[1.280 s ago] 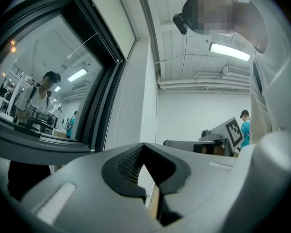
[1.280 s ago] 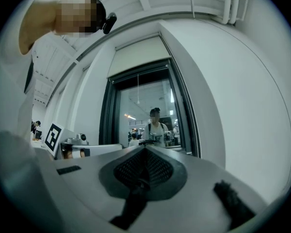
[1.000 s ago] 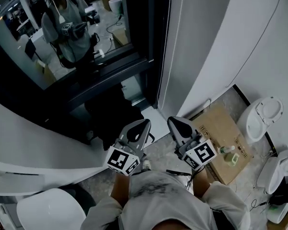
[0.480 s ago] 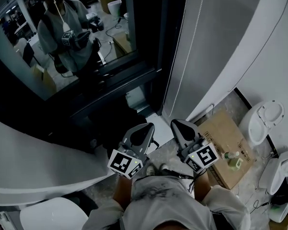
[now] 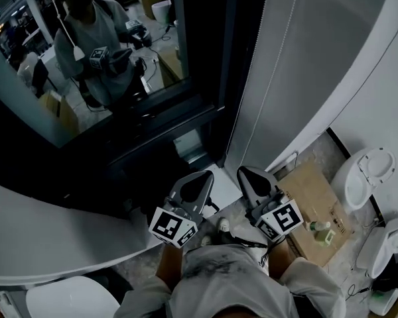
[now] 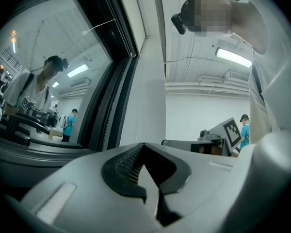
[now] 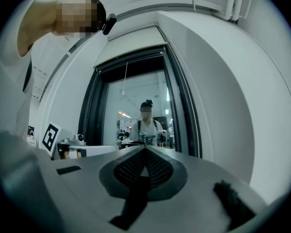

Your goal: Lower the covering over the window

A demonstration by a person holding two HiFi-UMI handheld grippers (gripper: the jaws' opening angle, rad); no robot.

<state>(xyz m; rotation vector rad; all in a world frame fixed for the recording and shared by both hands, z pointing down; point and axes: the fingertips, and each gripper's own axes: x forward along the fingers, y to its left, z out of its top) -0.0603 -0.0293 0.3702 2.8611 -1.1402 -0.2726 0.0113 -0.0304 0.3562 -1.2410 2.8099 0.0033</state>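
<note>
The window (image 5: 99,58) has a dark frame, and its glass mirrors me and both grippers. Its covering (image 7: 131,62) is rolled up at the top of the opening in the right gripper view. A thin pull cord (image 7: 125,79) hangs from it, ending in a white tassel (image 5: 77,53). A bead chain (image 5: 273,78) runs down the wall beside the right of the frame. My left gripper (image 5: 198,177) and right gripper (image 5: 247,175) are held side by side in front of me, pointing at the window. Both are shut and empty, well short of the cord and chain.
A flat cardboard box (image 5: 305,191) lies on the floor at right with a small bottle (image 5: 320,226) on it. White toilet-like fixtures (image 5: 365,174) stand further right. A white curved ledge (image 5: 46,237) and a white seat (image 5: 66,300) are at left.
I have moved closer to the window with both grippers carried forward together. The floor items have slid down in the head view. Both grippers stay shut.
</note>
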